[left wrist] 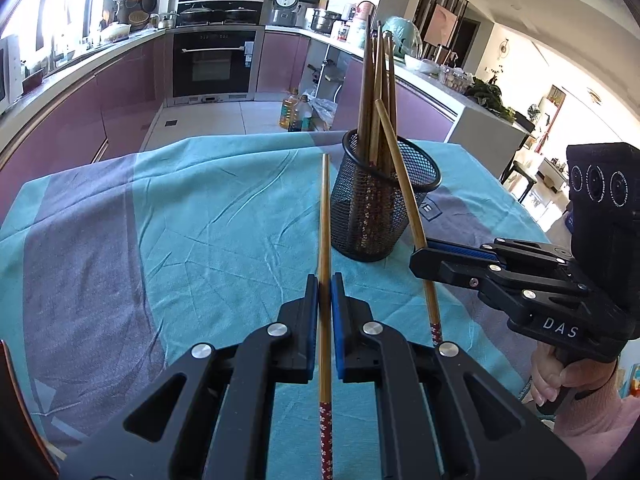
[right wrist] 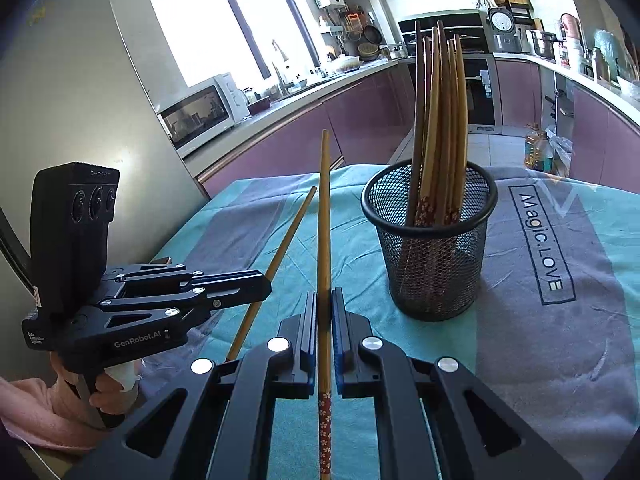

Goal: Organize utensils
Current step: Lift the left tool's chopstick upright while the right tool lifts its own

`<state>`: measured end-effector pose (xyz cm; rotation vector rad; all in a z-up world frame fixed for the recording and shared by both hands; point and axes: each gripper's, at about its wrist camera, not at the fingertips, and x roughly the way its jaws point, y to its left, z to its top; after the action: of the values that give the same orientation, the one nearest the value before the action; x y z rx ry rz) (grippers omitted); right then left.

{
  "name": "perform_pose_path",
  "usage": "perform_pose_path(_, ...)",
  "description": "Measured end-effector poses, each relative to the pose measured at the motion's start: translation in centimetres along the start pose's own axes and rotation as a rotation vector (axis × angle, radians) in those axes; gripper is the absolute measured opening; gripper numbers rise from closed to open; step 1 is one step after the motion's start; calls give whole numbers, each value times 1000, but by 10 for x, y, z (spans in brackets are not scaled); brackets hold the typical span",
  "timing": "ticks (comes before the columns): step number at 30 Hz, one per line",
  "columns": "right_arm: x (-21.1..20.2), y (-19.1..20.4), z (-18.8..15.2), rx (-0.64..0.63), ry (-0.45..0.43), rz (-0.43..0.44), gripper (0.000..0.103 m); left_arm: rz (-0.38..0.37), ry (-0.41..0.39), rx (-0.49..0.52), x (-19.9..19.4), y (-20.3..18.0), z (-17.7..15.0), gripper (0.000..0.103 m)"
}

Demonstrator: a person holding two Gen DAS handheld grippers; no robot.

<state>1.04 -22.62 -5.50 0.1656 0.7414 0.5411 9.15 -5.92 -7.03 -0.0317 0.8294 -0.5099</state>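
I had each gripper pinched tight on one chopstick, thin tip pointing forward and up. The mesh holder (left wrist: 386,200) stood on the teal cloth (left wrist: 200,208) ahead and to my right, nearer my right gripper (right wrist: 325,308) than my left gripper (left wrist: 325,292). My right chopstick (right wrist: 324,240) rose just beside its rim. The chopsticks already standing inside (right wrist: 440,120) crowded the opening.

"DAS" on right gripper (left wrist: 425,261), "GenRobot.AI" on left gripper (right wrist: 256,286), "Magic.LOVE" on tablecloth (right wrist: 541,236).
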Motion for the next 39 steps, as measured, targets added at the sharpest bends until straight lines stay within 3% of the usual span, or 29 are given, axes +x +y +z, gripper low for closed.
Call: perform_pose_path(39, -32, -7, 16, -9, -109, -21, 6, -72, -85, 18, -34, -18, 18, 7)
